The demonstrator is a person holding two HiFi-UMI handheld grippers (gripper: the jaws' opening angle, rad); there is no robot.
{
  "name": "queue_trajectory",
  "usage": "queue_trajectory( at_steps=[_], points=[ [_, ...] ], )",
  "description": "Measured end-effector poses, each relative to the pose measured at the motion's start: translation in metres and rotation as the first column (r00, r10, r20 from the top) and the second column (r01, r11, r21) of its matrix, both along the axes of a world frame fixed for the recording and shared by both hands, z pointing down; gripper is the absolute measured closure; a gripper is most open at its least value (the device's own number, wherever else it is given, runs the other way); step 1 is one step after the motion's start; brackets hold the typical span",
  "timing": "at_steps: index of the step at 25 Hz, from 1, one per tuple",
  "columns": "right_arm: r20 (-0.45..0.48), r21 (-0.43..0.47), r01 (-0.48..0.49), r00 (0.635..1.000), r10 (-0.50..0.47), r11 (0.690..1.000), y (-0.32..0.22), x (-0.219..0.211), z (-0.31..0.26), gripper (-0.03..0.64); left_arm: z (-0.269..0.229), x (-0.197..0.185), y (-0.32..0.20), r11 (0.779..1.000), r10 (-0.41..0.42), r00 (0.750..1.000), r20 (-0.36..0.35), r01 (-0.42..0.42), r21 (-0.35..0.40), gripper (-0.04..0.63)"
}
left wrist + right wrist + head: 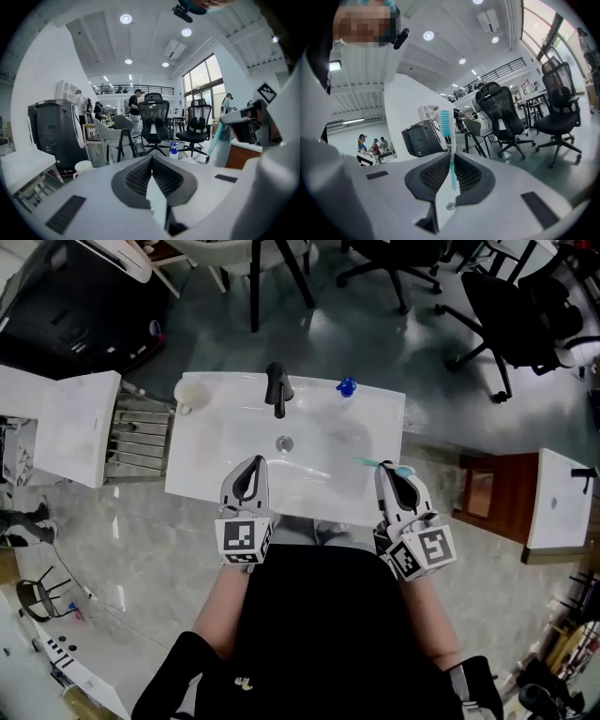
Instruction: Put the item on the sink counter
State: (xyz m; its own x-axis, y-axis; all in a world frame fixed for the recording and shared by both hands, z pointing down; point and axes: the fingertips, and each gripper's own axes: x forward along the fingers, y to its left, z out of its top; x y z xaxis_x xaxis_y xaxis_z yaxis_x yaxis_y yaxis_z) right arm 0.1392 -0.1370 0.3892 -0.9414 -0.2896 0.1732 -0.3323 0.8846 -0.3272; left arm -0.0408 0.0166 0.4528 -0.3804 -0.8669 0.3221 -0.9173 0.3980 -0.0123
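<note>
Pinching a toothbrush (450,140) by its handle in the right gripper (451,158), bristles beyond its tips; likely light, stiff, slippery, best gripped there. Holding the left gripper (152,161) pressed together, empty.

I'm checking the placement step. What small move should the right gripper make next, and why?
Probably lower the right gripper toward the flat right rim of the sink counter before opening. Its jaws are shut on the toothbrush, which in the head view appears held above the counter's front right corner, not yet resting on it.
</note>
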Motion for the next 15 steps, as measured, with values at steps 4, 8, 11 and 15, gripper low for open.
queue_trajectory(
  at_steps=[4, 8, 11, 15],
  points=[
    [0.013, 0.009, 0.064, 0.998, -0.064, 0.998, 0.011, -0.018, -0.006, 0.566, -0.001, -0.004, 0.026, 0.998, -0.066, 0.998, 0.004, 0.066, -0.008, 0.572],
    [0.009, 0.021, 0.100, 0.995, -0.100, 0.995, 0.025, -0.048, -0.010, 0.566, 0.001, -0.024, 0.047, 0.995, -0.100, 0.995, -0.013, 0.100, -0.003, 0.572],
    [0.009, 0.023, 0.108, 0.994, -0.108, 0.994, 0.036, -0.075, -0.013, 0.566, 0.001, -0.048, 0.061, 0.994, -0.111, 0.994, -0.019, 0.111, 0.003, 0.572],
    [0.002, 0.027, 0.109, 0.994, -0.109, 0.994, 0.051, -0.116, -0.012, 0.566, 0.004, -0.086, 0.077, 0.994, -0.107, 0.994, -0.032, 0.107, 0.007, 0.572]
  ],
)
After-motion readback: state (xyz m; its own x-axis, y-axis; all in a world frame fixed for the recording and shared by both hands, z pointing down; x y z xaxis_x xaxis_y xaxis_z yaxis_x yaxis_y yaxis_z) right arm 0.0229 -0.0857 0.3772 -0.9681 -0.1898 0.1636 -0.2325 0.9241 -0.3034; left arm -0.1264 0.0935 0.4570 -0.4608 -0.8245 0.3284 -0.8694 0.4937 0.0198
